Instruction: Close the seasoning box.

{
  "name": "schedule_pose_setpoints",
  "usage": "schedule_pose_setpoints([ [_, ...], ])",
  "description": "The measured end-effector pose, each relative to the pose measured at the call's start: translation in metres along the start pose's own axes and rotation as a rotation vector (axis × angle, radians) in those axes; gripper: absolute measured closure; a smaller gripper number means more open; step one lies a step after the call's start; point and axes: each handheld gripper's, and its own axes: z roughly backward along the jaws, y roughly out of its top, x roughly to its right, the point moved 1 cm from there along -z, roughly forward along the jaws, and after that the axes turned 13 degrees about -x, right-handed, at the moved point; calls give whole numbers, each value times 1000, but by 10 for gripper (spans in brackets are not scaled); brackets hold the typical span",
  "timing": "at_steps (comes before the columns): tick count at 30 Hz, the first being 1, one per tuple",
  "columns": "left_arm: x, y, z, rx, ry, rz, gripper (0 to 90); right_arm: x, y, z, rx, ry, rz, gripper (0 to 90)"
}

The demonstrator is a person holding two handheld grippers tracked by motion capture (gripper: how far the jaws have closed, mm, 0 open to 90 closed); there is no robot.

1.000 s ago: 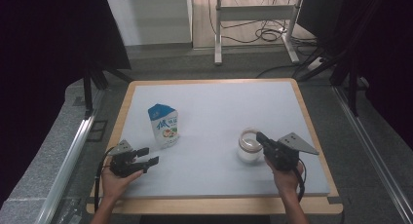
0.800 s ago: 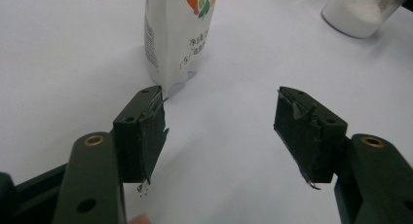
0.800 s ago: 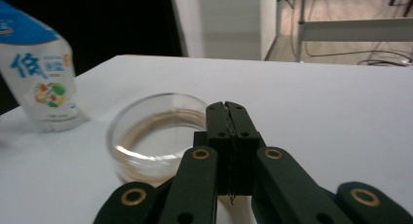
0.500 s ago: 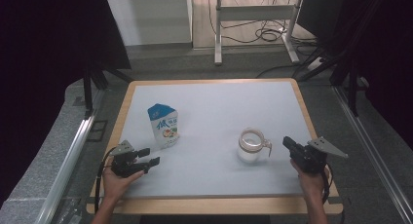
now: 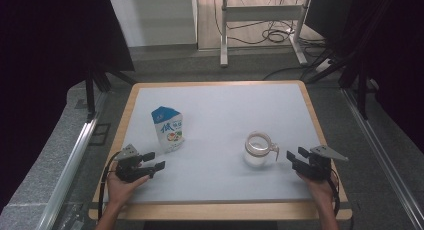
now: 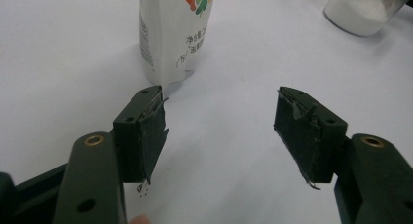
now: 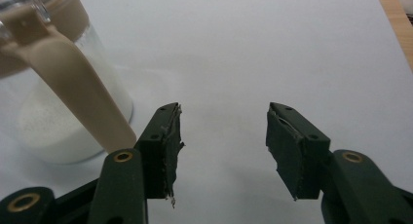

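A blue-and-white milk carton (image 5: 168,129) stands upright left of the white board's middle. Its lower part rises just beyond my left gripper's jaws as the carton (image 6: 170,34). A glass jug (image 5: 258,150) with a beige rim and handle holds something white and stands right of centre. My left gripper (image 5: 156,160) lies near the front left, open and empty (image 6: 219,95), pointing at the carton. My right gripper (image 5: 295,154) sits just right of the jug. Its jaws have just been opening and stand apart with nothing between them (image 7: 224,112). The jug (image 7: 53,117) is off to their left.
The white board has a wooden rim (image 5: 220,210). Metal rails (image 5: 70,160) run along both sides below it. A table frame (image 5: 260,25) and cables (image 5: 275,36) lie on the floor beyond the far edge. Dark curtains flank the scene.
My right gripper has drawn back from the jug toward the right and front, sunk lower, and its jaws have opened from shut. The left gripper, carton and jug have stayed put.
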Motion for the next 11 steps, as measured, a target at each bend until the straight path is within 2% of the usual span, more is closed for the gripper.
schedule_pose_setpoints([
  [11,-1,2,2,11,-2,13,356,2,0,1,17,3,-13,430],
])
